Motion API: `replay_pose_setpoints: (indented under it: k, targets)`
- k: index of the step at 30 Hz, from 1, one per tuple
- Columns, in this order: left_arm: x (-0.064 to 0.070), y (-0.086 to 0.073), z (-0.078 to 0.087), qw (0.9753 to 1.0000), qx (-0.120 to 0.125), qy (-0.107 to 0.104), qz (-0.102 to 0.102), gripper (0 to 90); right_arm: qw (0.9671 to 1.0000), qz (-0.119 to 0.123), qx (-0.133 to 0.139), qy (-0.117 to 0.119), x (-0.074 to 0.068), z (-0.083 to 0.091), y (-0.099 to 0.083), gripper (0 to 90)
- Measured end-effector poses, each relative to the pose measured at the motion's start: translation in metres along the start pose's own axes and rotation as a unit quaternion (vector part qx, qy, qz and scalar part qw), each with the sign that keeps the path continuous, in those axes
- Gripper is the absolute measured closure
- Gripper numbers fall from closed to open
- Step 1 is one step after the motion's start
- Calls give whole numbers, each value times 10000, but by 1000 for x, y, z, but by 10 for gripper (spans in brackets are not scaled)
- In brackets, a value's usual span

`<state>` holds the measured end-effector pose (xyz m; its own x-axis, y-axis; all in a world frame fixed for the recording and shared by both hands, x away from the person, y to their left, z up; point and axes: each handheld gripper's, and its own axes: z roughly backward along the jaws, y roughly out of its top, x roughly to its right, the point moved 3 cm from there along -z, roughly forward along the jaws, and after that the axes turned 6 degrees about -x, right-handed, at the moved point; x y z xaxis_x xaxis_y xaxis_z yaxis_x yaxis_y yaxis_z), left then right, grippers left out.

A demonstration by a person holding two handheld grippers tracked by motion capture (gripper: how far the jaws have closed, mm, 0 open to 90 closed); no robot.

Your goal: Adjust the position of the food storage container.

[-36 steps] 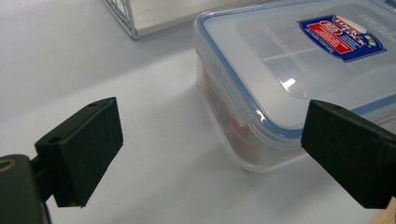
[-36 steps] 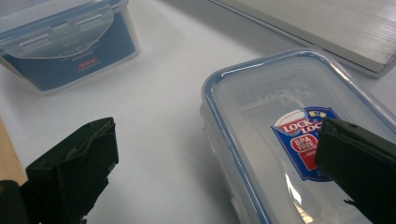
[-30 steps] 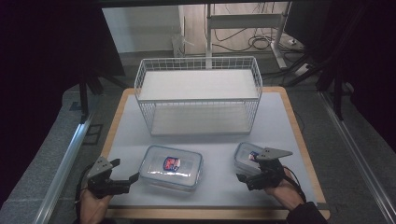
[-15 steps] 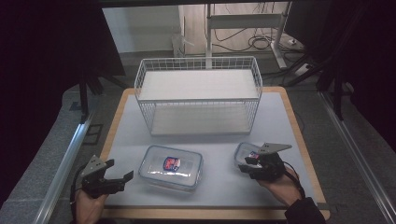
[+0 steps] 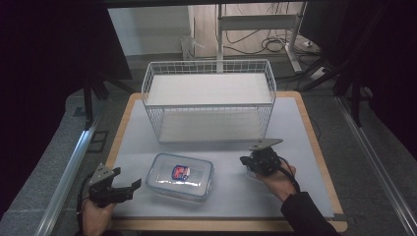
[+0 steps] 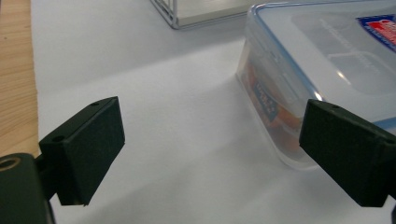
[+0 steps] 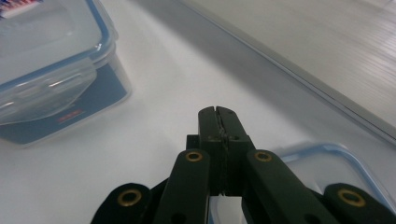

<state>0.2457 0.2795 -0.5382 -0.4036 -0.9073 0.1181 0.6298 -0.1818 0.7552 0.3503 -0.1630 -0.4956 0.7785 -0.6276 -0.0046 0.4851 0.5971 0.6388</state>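
A clear lidded container (image 5: 180, 177) with a blue-edged lid and a red-and-blue label lies flat on the white mat near the front. My left gripper (image 5: 126, 178) stands open just to its left, apart from it. In the left gripper view the container (image 6: 327, 60) lies beside the right jaw, and the gap of the left gripper (image 6: 212, 140) holds only mat. My right gripper (image 5: 244, 160) is shut and low over the mat to the right. In the right gripper view its tips (image 7: 218, 114) are pressed together above a small blue-rimmed container (image 7: 327, 161).
A white wire basket (image 5: 209, 98) with a flat white floor stands at the back middle of the mat. The wooden board edge (image 5: 120, 128) frames the mat. Metal rails run along both sides of the table, and cables lie on the floor behind.
My left gripper has drawn back left, off the large container's side. My right gripper has moved forward and left over the small container, covering it from above.
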Motion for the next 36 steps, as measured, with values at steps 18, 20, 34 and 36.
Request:
replay_pose_setpoints:
  k: [18, 20, 34, 36]
  targets:
    - [7, -1, -9, 9995, -264, -32, -152, 74, 9944, 201, -905, -502, 0, -7, -17, 900]
    - [7, -1, -9, 9995, -268, -29, -147, 75, 9933, 195, -998, -546, 2, -4, -23, 900]
    - [7, -2, -8, 9995, -266, -50, -139, 76, 9935, -325, -908, -610, 19, 31, -63, 900]
    - [7, -2, -8, 9995, -267, -49, -143, 75, 9933, -443, -873, -610, 21, 34, -67, 900]
